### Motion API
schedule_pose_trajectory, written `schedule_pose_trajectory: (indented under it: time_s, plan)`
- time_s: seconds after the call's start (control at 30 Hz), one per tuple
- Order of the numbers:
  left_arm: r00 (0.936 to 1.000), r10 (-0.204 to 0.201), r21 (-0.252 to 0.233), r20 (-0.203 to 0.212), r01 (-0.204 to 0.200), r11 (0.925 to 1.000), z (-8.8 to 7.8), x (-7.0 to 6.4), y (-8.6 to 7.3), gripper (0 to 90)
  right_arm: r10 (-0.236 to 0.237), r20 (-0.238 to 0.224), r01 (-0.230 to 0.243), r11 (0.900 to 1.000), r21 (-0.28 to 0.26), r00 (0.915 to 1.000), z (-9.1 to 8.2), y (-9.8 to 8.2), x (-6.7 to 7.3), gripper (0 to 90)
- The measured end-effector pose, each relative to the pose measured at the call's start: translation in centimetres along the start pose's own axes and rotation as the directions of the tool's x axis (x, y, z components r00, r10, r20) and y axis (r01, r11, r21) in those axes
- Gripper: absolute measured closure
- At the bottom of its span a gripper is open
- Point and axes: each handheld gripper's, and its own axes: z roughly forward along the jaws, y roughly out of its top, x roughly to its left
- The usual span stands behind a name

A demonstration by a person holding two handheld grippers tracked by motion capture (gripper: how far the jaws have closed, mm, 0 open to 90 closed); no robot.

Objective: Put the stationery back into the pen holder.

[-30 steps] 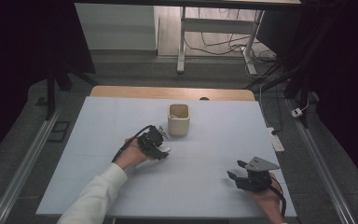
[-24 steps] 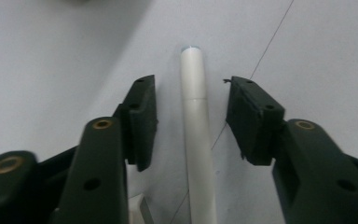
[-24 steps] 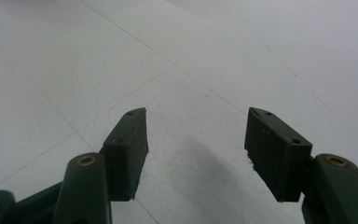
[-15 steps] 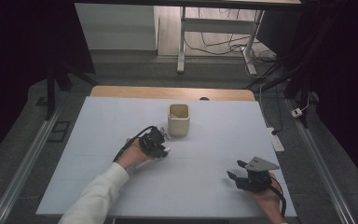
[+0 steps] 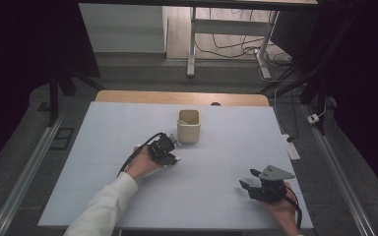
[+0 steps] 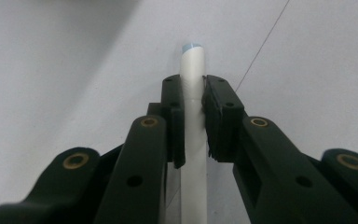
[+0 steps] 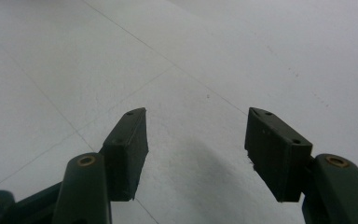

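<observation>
White pen (image 6: 192,107) between closed left tongs (image 6: 193,84); right tongs (image 7: 193,140) agape.

From above I see my left gripper (image 5: 170,153) low on the pale table (image 5: 103,196), just in front of the beige cup (image 5: 189,126), with a small white object (image 5: 175,159) at its tip; its jaws have just been closing, though from up here I cannot make out the grip itself. My right gripper (image 5: 251,187) rests near the table's front right corner, well apart from the cup, its jaws standing apart with nothing between them. A white sleeve (image 5: 103,209) covers my left forearm.
</observation>
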Motion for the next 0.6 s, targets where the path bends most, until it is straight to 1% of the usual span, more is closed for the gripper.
schedule_pose_trajectory:
  time_s: [0.13, 0.2, 0.23, 0.33, 0.6]
  plan:
    - [0.9996, -0.016, -0.01, 0.022, 0.016, 0.9998, -0.1, 0.3, -0.1, 77.7, -0.003, 0.001, 0.003, 1.0, 0.0, 1.0, 0.0, 0.0, 0.0, 38.6]
    - [0.9992, -0.016, -0.016, 0.036, 0.017, 0.9997, -0.1, 0.4, -0.2, 77.7, -0.001, 0.005, 0.001, 1.0, 0.001, 1.0, 0.0, 0.0, 0.0, 38.6]
    - [0.9988, -0.016, -0.022, 0.046, 0.017, 0.9996, -0.2, 0.4, -0.3, 77.7, 0.001, 0.0, -0.001, 1.0, 0.001, 1.0, 0.0, 0.0, -0.1, 38.6]
    - [0.9988, -0.015, -0.033, 0.046, 0.017, 0.9993, -0.6, 0.3, -0.4, 77.7, -0.002, 0.0, 0.002, 1.0, 0.0, 1.0, -0.1, 0.0, -0.1, 38.6]
    - [0.9991, -0.012, -0.086, 0.041, 0.015, 0.9962, -2.3, 0.1, -0.9, 77.7, -0.002, 0.001, 0.002, 1.0, 0.0, 1.0, 0.0, 0.0, -0.1, 38.6]
